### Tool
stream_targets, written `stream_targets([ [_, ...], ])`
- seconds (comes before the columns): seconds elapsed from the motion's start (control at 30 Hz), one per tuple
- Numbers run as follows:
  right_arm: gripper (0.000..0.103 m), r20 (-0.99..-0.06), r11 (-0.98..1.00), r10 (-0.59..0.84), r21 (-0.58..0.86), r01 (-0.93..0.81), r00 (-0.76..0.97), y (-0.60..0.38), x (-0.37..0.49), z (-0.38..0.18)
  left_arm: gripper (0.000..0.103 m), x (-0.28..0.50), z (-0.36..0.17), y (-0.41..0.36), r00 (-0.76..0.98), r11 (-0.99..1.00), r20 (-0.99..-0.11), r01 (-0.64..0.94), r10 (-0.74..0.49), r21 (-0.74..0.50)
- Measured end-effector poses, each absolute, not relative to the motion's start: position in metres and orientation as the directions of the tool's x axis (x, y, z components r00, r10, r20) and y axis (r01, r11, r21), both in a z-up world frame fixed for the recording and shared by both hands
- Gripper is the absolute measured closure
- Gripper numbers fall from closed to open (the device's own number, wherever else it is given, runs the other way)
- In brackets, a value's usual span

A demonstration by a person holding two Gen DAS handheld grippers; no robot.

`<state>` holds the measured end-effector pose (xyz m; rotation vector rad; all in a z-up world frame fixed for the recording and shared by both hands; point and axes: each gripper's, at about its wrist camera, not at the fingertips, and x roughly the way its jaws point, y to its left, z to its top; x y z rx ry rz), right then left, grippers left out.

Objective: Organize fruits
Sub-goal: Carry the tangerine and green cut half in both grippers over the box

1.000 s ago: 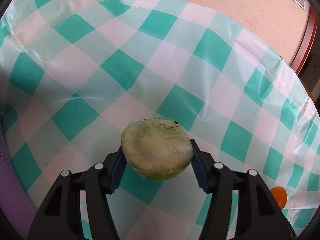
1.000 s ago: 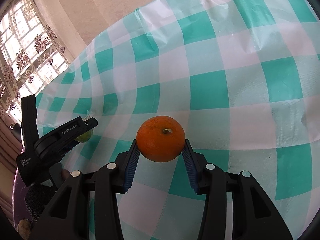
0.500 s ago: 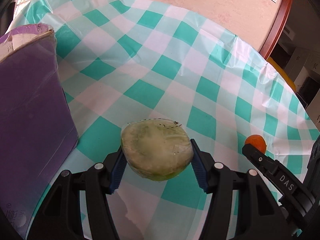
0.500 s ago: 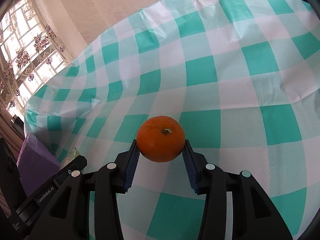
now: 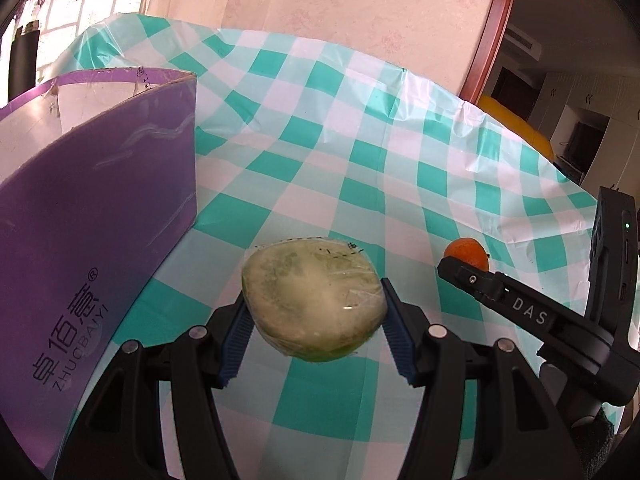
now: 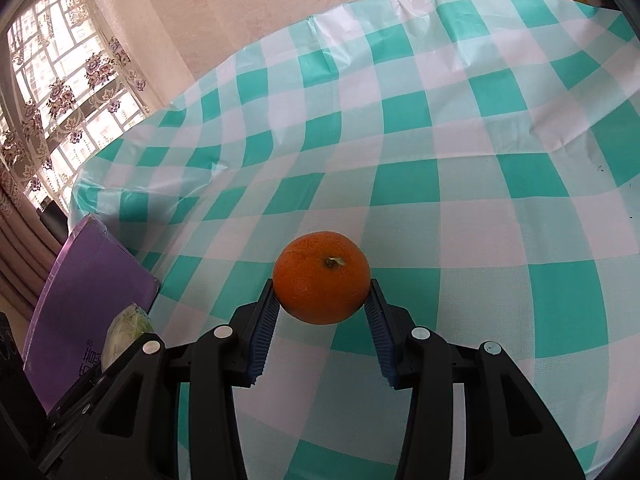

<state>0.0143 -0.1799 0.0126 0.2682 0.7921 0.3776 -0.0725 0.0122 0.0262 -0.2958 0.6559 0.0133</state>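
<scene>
My left gripper [image 5: 314, 326] is shut on a plastic-wrapped half of a pale green melon [image 5: 314, 310], cut face towards the camera, held above the checked tablecloth. My right gripper [image 6: 322, 316] is shut on an orange [image 6: 322, 282], stem up, also held above the cloth. In the left wrist view the orange [image 5: 468, 252] and the right gripper's black body show at the right. In the right wrist view the wrapped melon [image 6: 126, 330] shows at the lower left, in front of the purple box.
A tall purple cardboard box [image 5: 92, 220] with an open top stands close on the left of the left gripper; it also shows in the right wrist view [image 6: 88, 292]. The green-and-white checked tablecloth [image 6: 460, 184] covers the table. A wall, a window and a doorway lie beyond.
Both grippers have lifted and tilted up with their fruit still held. The purple box has come into view on the left and now looms larger. The right gripper appears beside the left one.
</scene>
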Motion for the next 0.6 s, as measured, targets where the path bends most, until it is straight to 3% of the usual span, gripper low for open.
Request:
stream_targets([
  [0.37, 0.059, -0.526, 0.887, 0.434, 0.390, -0.246, 0.731, -0.186, -0.022, 0.028, 0.043, -0.129, 0.062, 0.011, 0.893, 0.967, -0.450, -0.094, -0.024, -0.236],
  [0.5, 0.059, -0.471, 0.875, 0.452, 0.399, -0.274, 0.757, -0.183, -0.033, 0.038, 0.043, -0.160, 0.091, 0.015, 0.936, 0.976, -0.348, -0.120, 0.049, -0.184],
  [0.6, 0.059, -0.450, 0.860, 0.477, 0.417, -0.294, 0.755, -0.176, -0.039, 0.045, 0.043, -0.174, 0.108, 0.028, 0.938, 0.974, -0.333, -0.156, 0.094, -0.164],
])
